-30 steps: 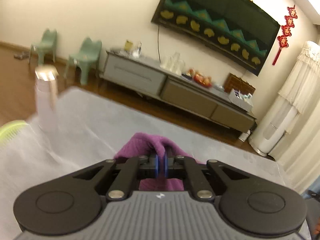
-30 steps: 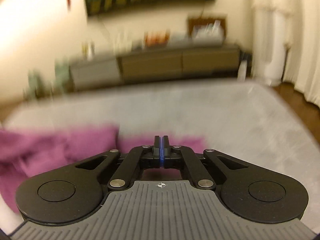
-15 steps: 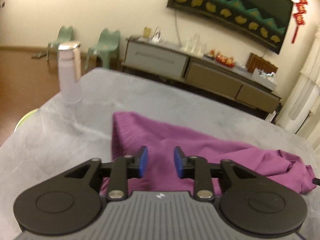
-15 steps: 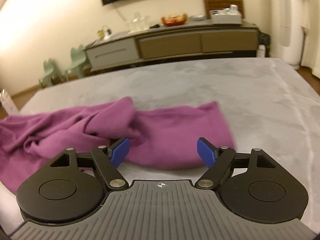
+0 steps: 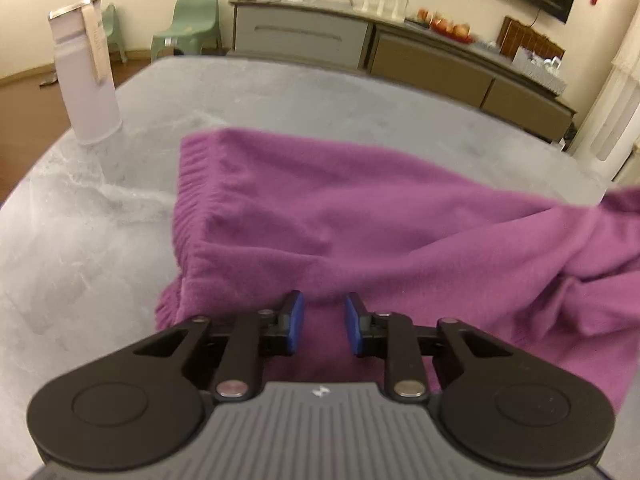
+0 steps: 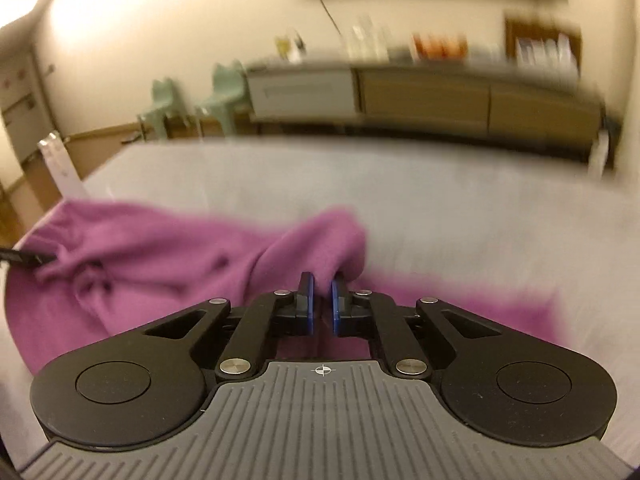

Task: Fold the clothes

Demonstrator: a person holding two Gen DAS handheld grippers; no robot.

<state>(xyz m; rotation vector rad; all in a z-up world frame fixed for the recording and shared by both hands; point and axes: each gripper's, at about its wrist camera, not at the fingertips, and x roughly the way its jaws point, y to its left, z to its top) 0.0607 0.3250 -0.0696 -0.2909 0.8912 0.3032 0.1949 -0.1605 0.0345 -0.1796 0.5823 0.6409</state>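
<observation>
A purple fleece garment lies spread and rumpled on the grey table, its ribbed hem to the left. My left gripper hovers low over the garment's near edge, open, with cloth under the gap between its blue pads. In the right wrist view the garment rises in a peaked fold right at my right gripper. Its pads are almost together, and it looks shut on that fold. The view is blurred by motion.
A tall white bottle stands on the table's far left corner, also the bottle in the right wrist view. Beyond the table's far edge are a low sideboard and green chairs. Bare grey table lies to the right.
Both grippers dropped from a raised hold and opened over the laid-out garment. Since half a second ago the right jaws have closed from wide apart onto a fold, and the left jaws have narrowed a little.
</observation>
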